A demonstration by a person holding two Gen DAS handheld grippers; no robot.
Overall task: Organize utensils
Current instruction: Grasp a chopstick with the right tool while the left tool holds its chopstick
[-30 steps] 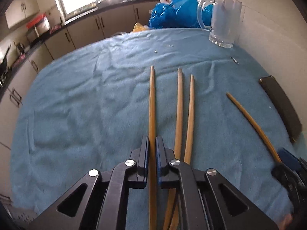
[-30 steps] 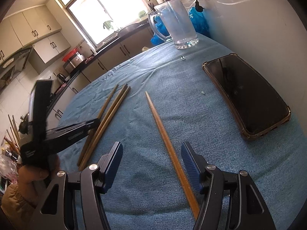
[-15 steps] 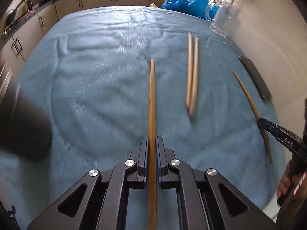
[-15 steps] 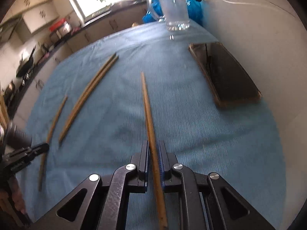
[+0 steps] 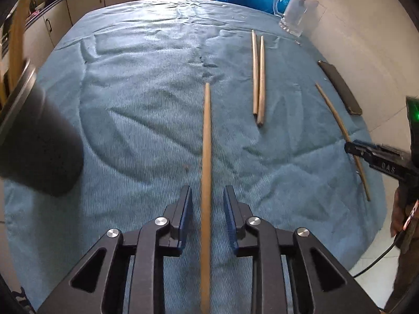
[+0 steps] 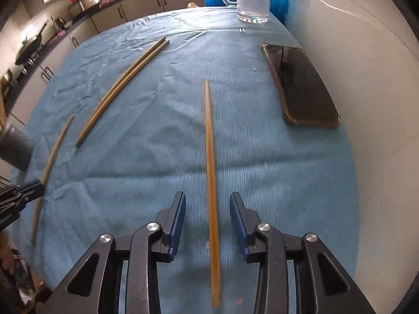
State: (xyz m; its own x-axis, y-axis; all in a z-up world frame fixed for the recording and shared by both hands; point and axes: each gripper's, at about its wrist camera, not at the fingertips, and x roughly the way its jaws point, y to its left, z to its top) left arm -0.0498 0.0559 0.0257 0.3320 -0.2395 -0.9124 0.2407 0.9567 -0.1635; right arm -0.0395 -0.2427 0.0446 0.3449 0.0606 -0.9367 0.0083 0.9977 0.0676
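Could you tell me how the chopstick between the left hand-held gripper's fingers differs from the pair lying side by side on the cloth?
The single chopstick runs between the open jaws of the left hand-held gripper, while the pair of chopsticks lies further off, near no gripper. The single one is alone; the pair lies side by side, its near ends touching. All are plain wooden sticks above the same blue cloth.
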